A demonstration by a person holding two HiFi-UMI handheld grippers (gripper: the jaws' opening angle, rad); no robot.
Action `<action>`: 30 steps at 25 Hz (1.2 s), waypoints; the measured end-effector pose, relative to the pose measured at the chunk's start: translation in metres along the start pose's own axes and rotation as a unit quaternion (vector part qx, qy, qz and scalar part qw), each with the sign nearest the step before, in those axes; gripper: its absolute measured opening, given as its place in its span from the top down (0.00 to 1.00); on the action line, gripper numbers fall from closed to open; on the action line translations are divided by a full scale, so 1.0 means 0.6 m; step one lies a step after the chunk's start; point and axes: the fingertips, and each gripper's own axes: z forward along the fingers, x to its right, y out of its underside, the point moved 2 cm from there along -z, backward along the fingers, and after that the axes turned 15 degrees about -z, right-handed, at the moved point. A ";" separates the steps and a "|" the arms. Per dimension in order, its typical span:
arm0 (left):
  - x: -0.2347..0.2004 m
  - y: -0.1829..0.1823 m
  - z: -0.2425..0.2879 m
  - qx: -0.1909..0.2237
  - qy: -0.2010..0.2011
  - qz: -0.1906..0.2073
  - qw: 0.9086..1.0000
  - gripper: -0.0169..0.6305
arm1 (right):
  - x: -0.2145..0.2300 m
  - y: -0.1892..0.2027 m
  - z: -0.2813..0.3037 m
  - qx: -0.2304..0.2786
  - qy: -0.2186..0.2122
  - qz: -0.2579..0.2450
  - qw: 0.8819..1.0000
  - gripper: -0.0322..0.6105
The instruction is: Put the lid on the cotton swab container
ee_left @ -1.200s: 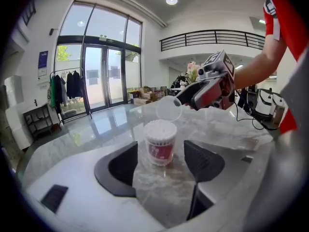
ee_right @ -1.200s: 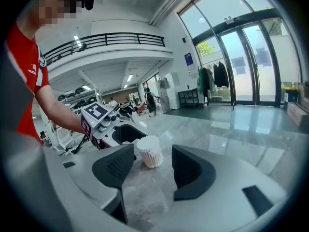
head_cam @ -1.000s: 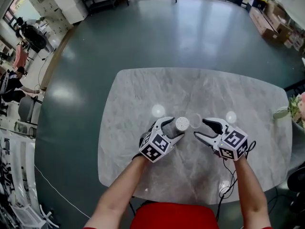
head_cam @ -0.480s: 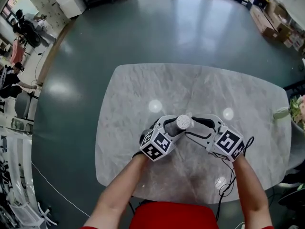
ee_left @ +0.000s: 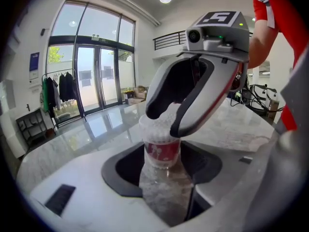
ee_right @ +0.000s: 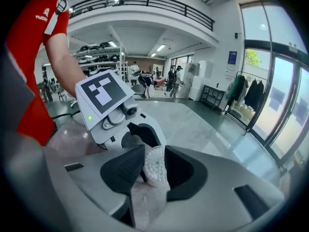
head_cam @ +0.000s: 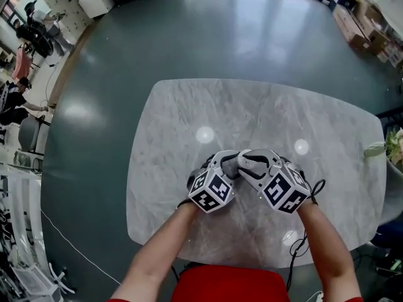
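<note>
The cotton swab container (ee_left: 163,151) is held upright on the table, clamped between the pads of the left gripper (ee_left: 161,173). Its upper end is being enclosed from above by the closing right gripper (ee_right: 154,166). No lid can be made out.

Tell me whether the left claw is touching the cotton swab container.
Touching. Left gripper view: the left claw clamps the cotton swab container between both pads.

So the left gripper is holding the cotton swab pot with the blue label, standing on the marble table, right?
Not blue: the label is red, as the left gripper view shows. The rest is right: the left gripper holds the cotton swab container, which stands on the marble table.
</note>
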 end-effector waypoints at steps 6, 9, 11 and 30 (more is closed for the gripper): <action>-0.003 -0.002 0.004 0.003 -0.020 -0.009 1.000 0.56 | -0.008 0.003 0.015 -0.073 0.028 -0.080 0.994 0.76; -0.003 -0.001 0.004 0.005 -0.024 -0.011 1.000 0.56 | -0.012 0.004 0.018 -0.093 0.039 -0.103 0.990 0.76; -0.004 0.000 0.003 0.006 -0.022 -0.011 1.000 0.55 | -0.011 0.004 0.018 -0.086 0.043 -0.093 0.991 0.76; 0.033 -0.067 -0.144 0.139 -0.063 -0.078 0.985 0.55 | 0.003 -0.052 -0.139 0.189 0.124 0.146 0.963 0.68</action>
